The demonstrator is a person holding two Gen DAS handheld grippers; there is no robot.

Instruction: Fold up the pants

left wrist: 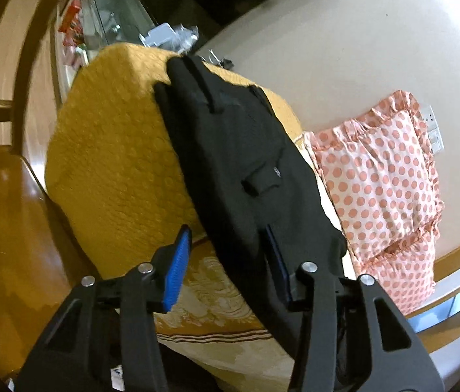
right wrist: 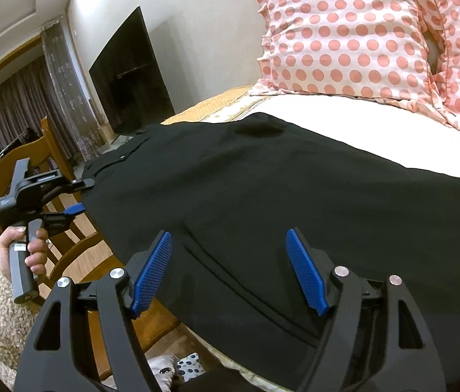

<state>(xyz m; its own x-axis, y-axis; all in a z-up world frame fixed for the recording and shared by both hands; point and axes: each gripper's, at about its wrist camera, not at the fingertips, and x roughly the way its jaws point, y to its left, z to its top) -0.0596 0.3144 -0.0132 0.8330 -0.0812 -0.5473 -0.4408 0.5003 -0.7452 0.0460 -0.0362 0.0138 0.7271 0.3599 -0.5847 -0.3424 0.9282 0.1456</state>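
Black pants (right wrist: 262, 179) lie between both tongs: left tongs (left wrist: 226, 261) part-open over their edge; right tongs (right wrist: 230, 271) wide, released.

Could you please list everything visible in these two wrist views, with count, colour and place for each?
pants: one, black, spread along the bed's near edge.
bedspread: one, mustard yellow, quilted, under the pants.
pillow: one, white with pink dots, frilled, behind the pants.
wooden chair: one, brown, beside the bed.
television: one, black, against the wall.
curtains: dark, far left.
left claw: one, black with blue pads, open at the pants' edge.
right claw: one, black with blue pads, open over the pants.
hand: one, gripping the left claw's handle, fleecy cream sleeve below.
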